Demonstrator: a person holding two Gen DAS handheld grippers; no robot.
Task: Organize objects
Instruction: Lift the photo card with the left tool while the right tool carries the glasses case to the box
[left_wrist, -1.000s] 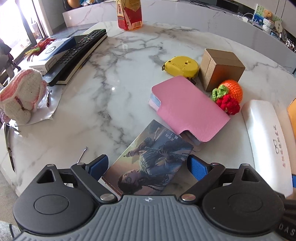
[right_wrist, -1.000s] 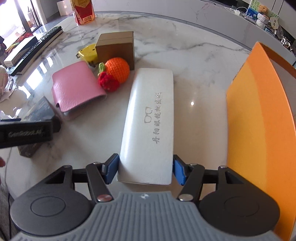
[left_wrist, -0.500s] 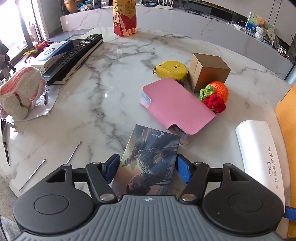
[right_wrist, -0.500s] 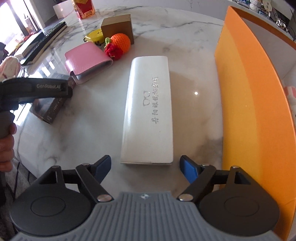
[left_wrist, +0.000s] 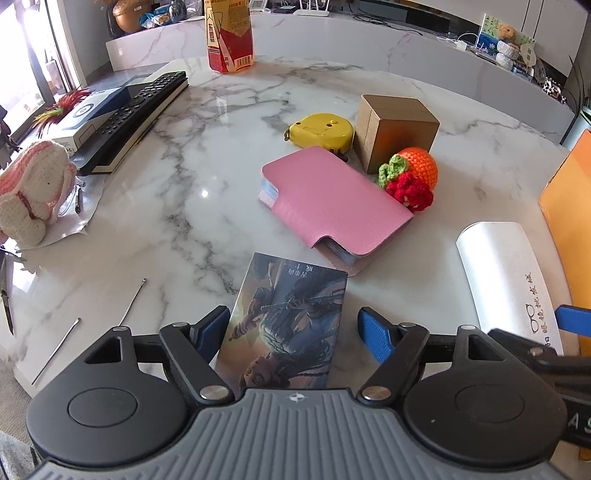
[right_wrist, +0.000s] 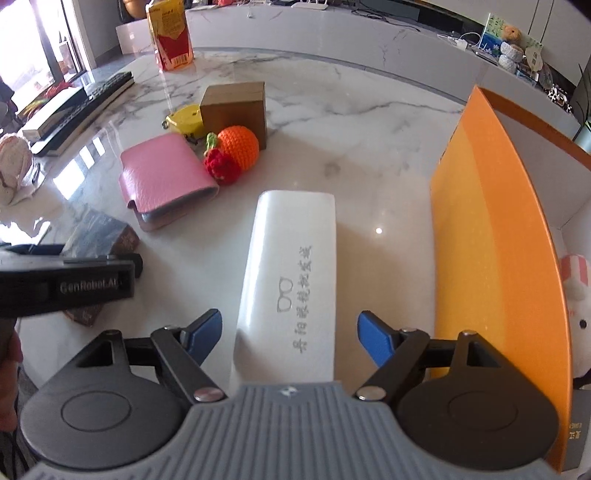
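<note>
A dark illustrated card box lies on the marble table between the jaws of my left gripper. The jaws are opening: the left pad sits at the box's edge and the right pad stands clear of it. The same box shows at the left of the right wrist view. A white glasses case lies lengthwise between the jaws of my right gripper. Those jaws are closing, with a gap on each side. The case is also at the right of the left wrist view.
An orange box wall stands right of the case. Beyond lie a pink card holder, yellow tape measure, brown cube box and crochet orange. A remote, crochet bunny and drink carton sit left and behind.
The card box turned from askew to square between the left jaws, which closed on it and then widened. The right jaws let go of the glasses case, drew back, then came forward around it.
</note>
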